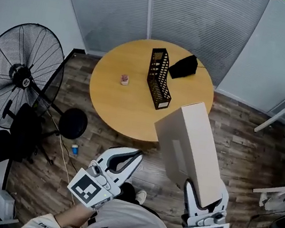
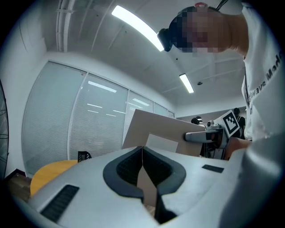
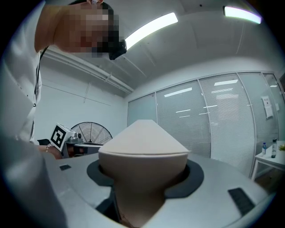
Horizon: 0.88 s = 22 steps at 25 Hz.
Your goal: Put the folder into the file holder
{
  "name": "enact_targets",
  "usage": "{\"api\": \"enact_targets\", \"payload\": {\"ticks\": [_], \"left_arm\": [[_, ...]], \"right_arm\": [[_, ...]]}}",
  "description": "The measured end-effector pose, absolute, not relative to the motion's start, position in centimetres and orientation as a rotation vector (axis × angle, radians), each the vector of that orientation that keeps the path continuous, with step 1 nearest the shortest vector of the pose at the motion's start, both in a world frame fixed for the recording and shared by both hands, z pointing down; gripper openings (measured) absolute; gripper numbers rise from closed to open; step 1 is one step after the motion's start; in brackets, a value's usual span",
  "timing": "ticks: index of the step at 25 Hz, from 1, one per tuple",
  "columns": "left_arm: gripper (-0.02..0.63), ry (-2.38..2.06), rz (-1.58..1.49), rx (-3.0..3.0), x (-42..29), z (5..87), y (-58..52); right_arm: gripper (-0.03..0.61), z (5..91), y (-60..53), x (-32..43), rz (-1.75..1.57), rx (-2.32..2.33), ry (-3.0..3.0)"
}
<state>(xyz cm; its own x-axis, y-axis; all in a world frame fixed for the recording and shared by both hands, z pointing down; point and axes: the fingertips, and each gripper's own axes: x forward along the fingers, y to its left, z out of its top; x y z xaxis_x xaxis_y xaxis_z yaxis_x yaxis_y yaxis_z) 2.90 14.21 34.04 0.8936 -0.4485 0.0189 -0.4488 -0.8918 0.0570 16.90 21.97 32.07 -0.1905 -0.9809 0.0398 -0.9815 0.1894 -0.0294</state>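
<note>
Folder (image 1: 191,146) clamped at its near end in right gripper (image 1: 205,196), held in the air off the surface (image 1: 127,108). File holder (image 1: 159,78) stands ahead-left, well apart, long axis roughly parallel to folder's. Left gripper (image 1: 132,160) clenched on nothing.

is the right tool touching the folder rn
Touching. The right gripper view shows the folder clamped in the right tool, with both jaws pressed against its sides.

The left hand-held gripper (image 1: 134,157) and right hand-held gripper (image 1: 205,189) are white, with black-lined jaws and black-and-white marker cubes. The person wears a white lettered top (image 1: 129,225).
</note>
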Motion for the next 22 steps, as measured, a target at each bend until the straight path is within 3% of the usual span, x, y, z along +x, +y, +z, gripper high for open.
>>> {"api": "enact_targets", "payload": {"ticks": [22], "left_arm": [[0.026,-0.673,0.012,2.982,4.3,35.3,-0.3]], "right_arm": [[0.293,33.2,7.7,18.3,0.11,2.009,-2.373]]}}
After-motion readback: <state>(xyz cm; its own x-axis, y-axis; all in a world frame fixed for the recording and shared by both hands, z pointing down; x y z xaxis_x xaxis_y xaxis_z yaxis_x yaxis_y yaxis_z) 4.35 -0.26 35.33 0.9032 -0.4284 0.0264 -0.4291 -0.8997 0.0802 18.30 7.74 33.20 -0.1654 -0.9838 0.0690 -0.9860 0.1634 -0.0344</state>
